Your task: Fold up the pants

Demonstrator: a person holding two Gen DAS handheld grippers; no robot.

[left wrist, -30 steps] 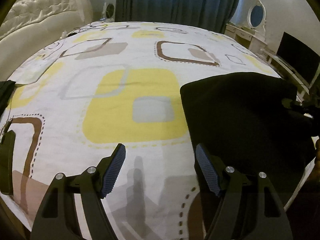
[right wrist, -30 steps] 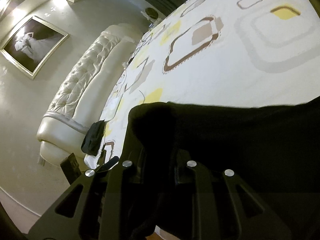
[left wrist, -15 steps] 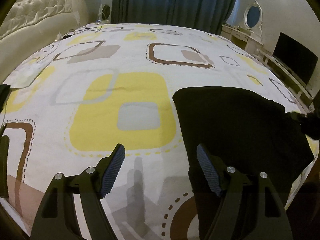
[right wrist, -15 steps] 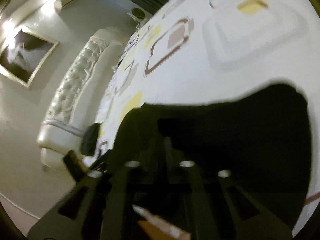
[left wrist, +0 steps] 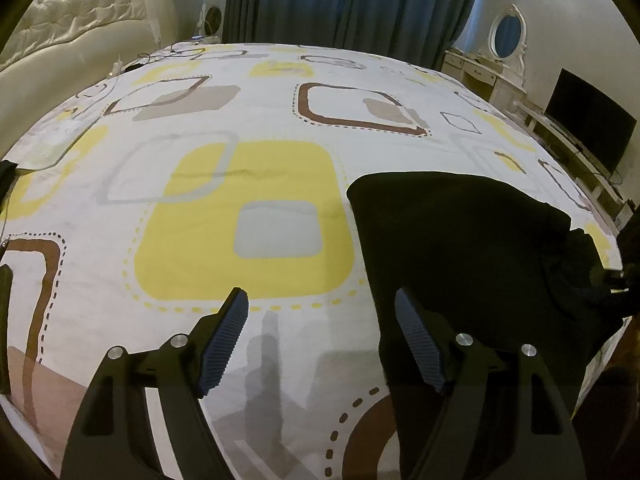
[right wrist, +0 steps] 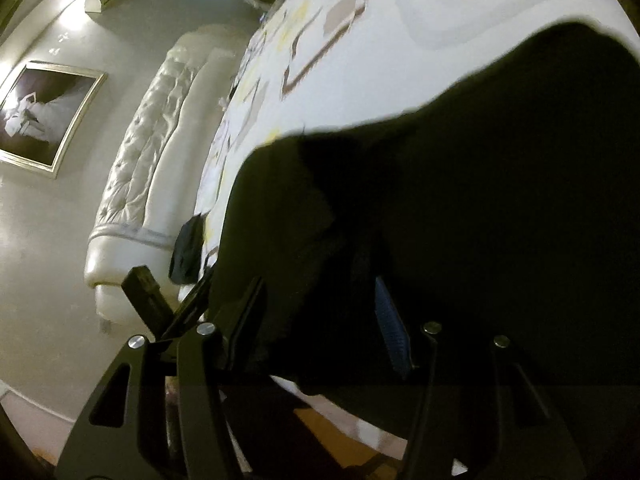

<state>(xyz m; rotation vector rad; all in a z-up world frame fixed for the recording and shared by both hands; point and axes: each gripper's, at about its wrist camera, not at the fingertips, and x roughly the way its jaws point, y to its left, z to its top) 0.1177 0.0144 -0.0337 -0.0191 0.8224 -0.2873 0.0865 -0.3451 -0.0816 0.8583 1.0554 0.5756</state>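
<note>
Black fabric pants, folded, are lying at the patterned bed's near right corner; the right hand-held gripper is nearer, its jaws opening around the cloth edge; the left hand-held gripper is hovering wide open, empty, beside the pants' left edge.

No words, labels, brand marks or numbers can be read anywhere in either view; nothing on any surface in front of the two grippers carries legible lettering.
</note>
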